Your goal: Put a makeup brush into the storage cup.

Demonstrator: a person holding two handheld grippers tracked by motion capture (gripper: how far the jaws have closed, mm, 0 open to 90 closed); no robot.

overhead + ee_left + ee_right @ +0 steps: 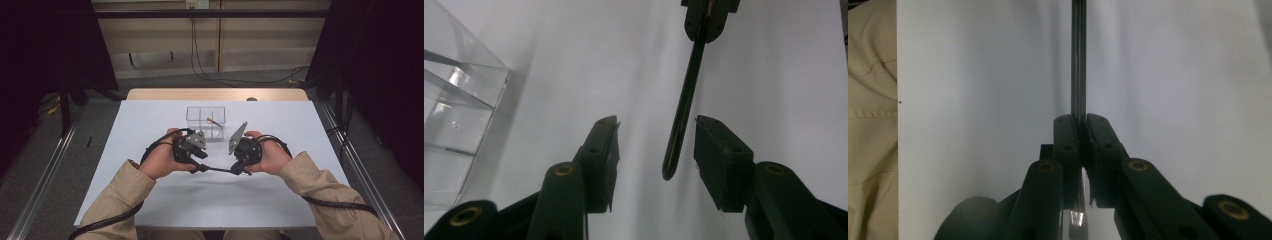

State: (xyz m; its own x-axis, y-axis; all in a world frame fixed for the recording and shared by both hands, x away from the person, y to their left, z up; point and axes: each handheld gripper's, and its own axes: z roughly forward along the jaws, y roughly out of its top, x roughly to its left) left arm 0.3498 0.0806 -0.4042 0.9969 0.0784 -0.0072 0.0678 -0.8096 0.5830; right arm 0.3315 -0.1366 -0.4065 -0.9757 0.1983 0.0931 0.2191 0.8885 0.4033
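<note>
Handing off mid-air: right gripper [1082, 125] clamped dark rod [1078, 60], tip sat between left gripper [656, 140] wide-open jaws, ungrasped. Clear divided box [205, 120] waited at 12 o'clock; drop-off seemingly left.

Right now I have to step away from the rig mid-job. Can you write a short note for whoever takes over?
Right gripper: shut on one end of a thin dark rod, held above the white table.
Left gripper: open, with the rod's free end between its jaws and touching neither.
Clear divided box: behind both grippers, with a small item in one compartment.
Done: rod picked up and offered across.
Left: close the left gripper on the rod, then probably release the right.
</note>
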